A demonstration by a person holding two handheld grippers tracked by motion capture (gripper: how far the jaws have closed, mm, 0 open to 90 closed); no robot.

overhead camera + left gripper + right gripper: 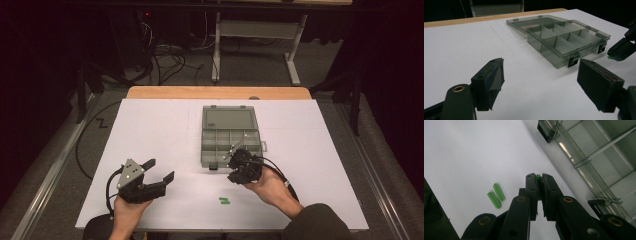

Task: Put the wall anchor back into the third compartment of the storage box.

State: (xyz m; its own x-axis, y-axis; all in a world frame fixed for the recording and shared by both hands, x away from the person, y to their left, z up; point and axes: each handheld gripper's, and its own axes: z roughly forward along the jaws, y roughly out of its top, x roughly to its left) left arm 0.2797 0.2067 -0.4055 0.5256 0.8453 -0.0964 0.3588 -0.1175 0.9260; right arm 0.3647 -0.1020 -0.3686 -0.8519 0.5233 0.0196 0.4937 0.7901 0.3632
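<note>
right gripper (539,182) pinches one small green plastic peg (538,178) beside the clear compartment box (231,142); two green pegs (496,195) await; left gripper (159,175) gapes empty.

Dark room, grey carpet (250,70), tangled cables (167,57)

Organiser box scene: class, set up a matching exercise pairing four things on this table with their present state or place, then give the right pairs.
Things:
1. left gripper
2. right gripper
3. organiser box
4. two loose green pieces

States:
A. lid laid open
B. lying on the white table near the front edge
C. jaws apart, holding nothing
D. shut on a green piece

Pairs: 1-C, 2-D, 3-A, 4-B
</note>
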